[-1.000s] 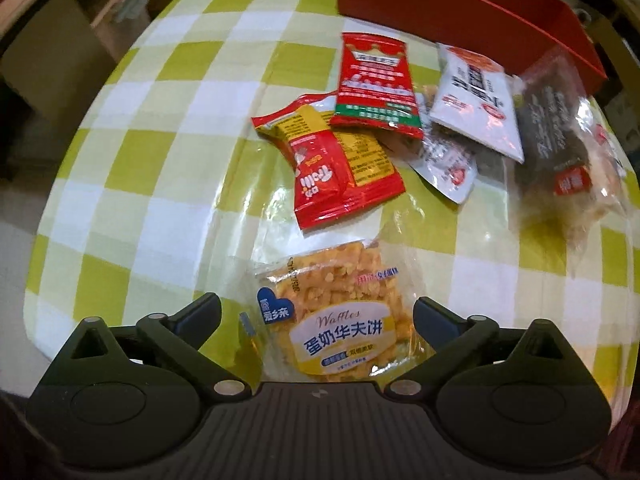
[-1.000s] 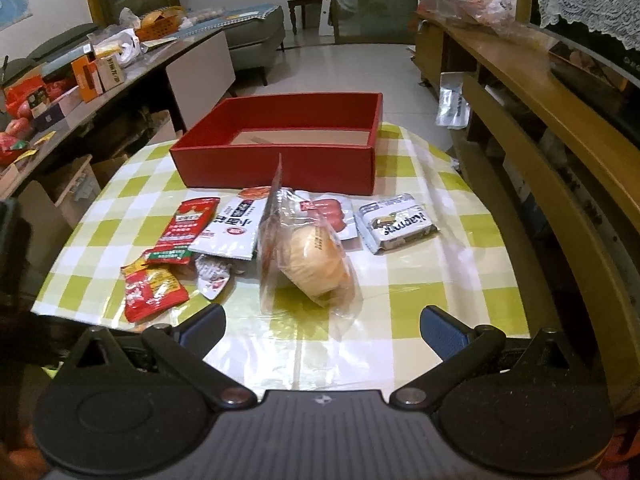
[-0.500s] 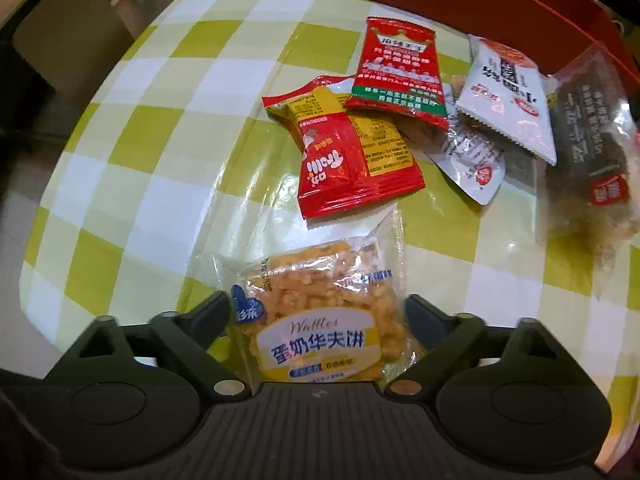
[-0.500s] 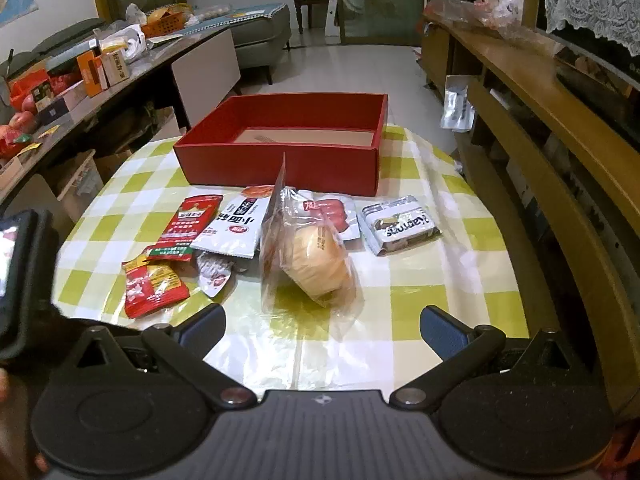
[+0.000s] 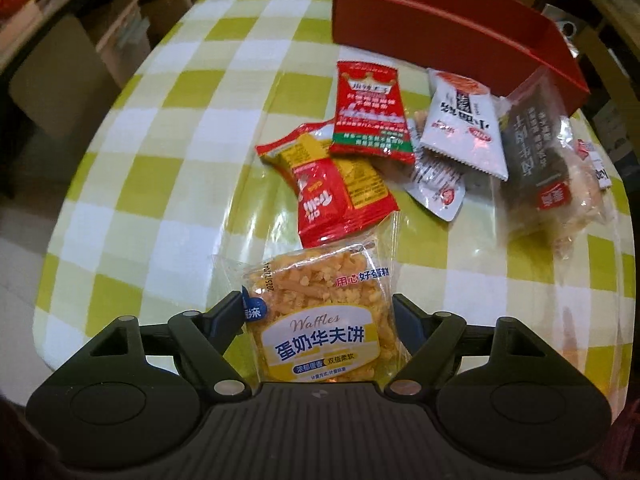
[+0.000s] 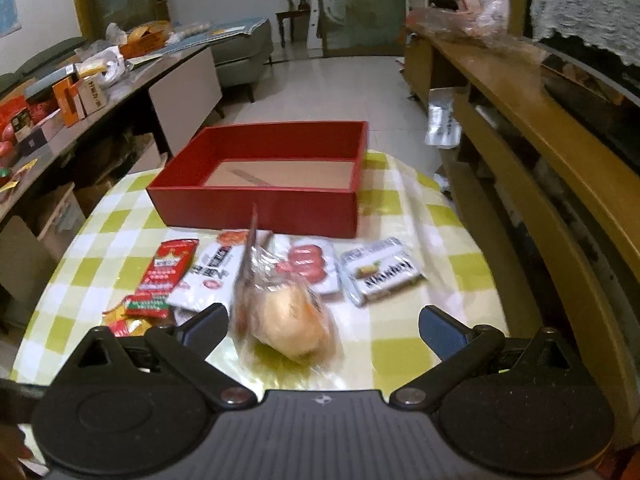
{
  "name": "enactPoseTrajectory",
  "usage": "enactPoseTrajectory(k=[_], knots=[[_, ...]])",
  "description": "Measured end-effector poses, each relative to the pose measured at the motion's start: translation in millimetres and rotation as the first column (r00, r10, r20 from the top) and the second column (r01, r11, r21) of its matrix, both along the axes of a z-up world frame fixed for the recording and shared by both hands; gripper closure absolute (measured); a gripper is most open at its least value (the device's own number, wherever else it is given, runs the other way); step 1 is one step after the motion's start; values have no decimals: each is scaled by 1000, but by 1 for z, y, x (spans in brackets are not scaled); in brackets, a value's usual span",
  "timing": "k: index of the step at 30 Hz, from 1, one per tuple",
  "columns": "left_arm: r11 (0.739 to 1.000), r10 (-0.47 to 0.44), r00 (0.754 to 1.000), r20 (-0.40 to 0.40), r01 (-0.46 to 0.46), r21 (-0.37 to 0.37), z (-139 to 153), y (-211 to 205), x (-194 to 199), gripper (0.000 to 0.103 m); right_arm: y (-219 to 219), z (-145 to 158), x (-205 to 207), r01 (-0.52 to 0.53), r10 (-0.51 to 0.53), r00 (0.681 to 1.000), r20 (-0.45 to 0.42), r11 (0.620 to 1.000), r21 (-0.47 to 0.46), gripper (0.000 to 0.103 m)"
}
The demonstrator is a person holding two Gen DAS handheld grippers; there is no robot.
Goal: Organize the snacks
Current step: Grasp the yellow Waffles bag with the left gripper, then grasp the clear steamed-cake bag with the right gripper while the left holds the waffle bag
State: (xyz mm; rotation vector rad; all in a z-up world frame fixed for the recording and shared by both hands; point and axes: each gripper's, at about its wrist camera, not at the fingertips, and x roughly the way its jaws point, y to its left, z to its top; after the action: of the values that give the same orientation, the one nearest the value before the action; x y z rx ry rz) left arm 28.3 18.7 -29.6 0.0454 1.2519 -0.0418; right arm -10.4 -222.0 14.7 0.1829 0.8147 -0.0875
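A clear packet of yellow waffles [image 5: 324, 336] sits between the fingers of my left gripper [image 5: 320, 312]. Its jaws are closing and both pads press the wrapper's sides. Beyond it lie a red and yellow packet [image 5: 336, 200], a red packet with a crown [image 5: 370, 116] and a white packet [image 5: 460, 128]. The red box [image 6: 256, 204] stands empty at the far side of the table. My right gripper [image 6: 322, 322] is wide open low over a bagged bun [image 6: 288, 320], which lies between the fingers, nearer the left one, with neither pad touching it.
A grey-white packet [image 6: 380, 276] and a white packet with red circles [image 6: 308, 264] lie right of the bun. The checked table [image 5: 160, 160] is round, its edge close at the left. A wooden counter [image 6: 540, 128] runs along the right, a cluttered sideboard [image 6: 80, 92] on the left.
The left jaws have narrowed onto the waffle packet, which now sits higher and overlaps the red packet's edge. The right gripper has moved forward over the table toward the bun.
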Motion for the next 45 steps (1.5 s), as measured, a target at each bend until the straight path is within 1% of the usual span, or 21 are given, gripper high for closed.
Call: enactPoseTrajectory(k=[2,6,9,13,17,19,20,21,22,23,24,25,27,28,29,31,33,35,36,40,45], knots=[[1000,-15,1000,-13,15,-16,-1,0,3,20,4,1,13,-15,15,1000,-3,1000,-4,0],[999,-25,999,-35,23,-42,-6,3,9,20,11,7,39,-55,55,998,11,998,11,9],[999,-32,999,-29,31,-40,-6,3,10,20,4,1,55,-28,28,1000,-2,1000,-1,10],[997,-42,998,-52,38,-66,-9,2,12,20,-8,-8,69,-22,22,1000,3,994,109,14],[996,-55,997,-61,50,-73,-10,-3,13,20,6,-21,83,-130,137,991,-11,960,248,14],[996,-60,997,-55,56,-67,-9,-5,12,20,18,-34,88,-200,237,970,-45,894,401,13],[996,-60,997,-54,56,-64,-9,-5,12,20,21,-38,88,-230,289,956,-47,841,490,14],[997,-57,997,-55,54,-63,-9,-5,12,20,22,-40,88,-261,349,937,-31,756,600,16],[997,-55,997,-56,52,-64,-9,-5,13,20,21,-37,86,-277,366,931,0,705,653,16],[997,-52,997,-58,48,-65,-10,-4,13,20,16,-30,83,-289,356,934,37,688,666,16],[997,-50,997,-58,46,-68,-9,-3,13,20,10,-23,79,-289,334,941,56,704,649,16],[996,-50,997,-58,46,-70,-9,-2,13,20,4,-18,76,-273,304,951,57,742,612,16],[996,-49,997,-56,45,-71,-9,0,14,20,-1,-10,69,-214,225,974,25,879,425,16],[997,-48,997,-56,45,-69,-9,0,14,20,1,-12,68,-187,200,980,-9,931,313,16],[997,-48,997,-57,44,-67,-10,0,15,20,5,-17,69,-164,179,983,-51,963,213,16],[997,-46,997,-63,42,-66,-11,0,15,20,8,-34,72,-115,135,981,-139,983,145,16],[997,-48,997,-64,44,-65,-11,-2,16,20,4,-49,76,-61,103,972,-211,979,195,15],[997,-52,997,-61,49,-62,-11,-4,15,20,2,-55,78,-50,109,968,-224,966,255,16],[997,-54,997,-60,50,-62,-11,-4,15,20,5,-54,77,-68,124,969,-213,965,252,16],[996,-56,996,-65,52,-68,-11,-4,16,20,14,-43,75,-127,154,972,-180,980,156,16],[997,-51,996,-69,47,-65,-13,-3,17,20,10,-65,87,-74,130,956,-264,974,212,16]])
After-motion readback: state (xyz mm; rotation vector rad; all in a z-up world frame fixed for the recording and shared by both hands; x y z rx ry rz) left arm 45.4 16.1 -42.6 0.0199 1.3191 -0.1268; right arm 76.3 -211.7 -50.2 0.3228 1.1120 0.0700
